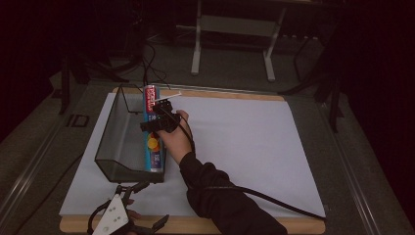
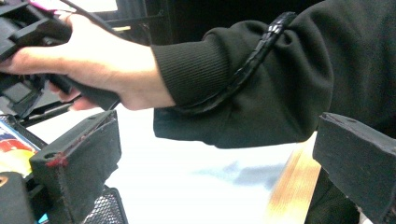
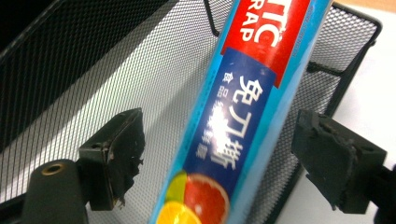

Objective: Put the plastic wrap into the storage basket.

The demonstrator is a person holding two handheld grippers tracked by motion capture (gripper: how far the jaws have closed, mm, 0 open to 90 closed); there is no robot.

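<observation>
A long blue and red box of cling wrap [image 1: 152, 142] with fruit pictures lies along the right side of a black wire-mesh basket [image 1: 115, 132] at the table's left. My right gripper [image 1: 159, 115] hovers over the box's far half. In the right gripper view the box [image 3: 243, 93] runs between my open right gripper [image 3: 224, 135], with a gap at each pad [image 3: 116, 144], and the basket's mesh [image 3: 93, 70] lies behind it. My left gripper [image 1: 157, 200] rests at the near table edge, open and holding nothing. In the left gripper view my left gripper [image 2: 215, 140] faces the person's sleeve [image 2: 261, 79].
A white sheet [image 1: 244, 142] covers the wooden table top [image 1: 195, 226], with bare sheet to the right of the basket. A black cable [image 1: 274, 200] trails from the right arm across the sheet's near right. Metal stand legs [image 1: 196, 49] rise on the floor beyond the table.
</observation>
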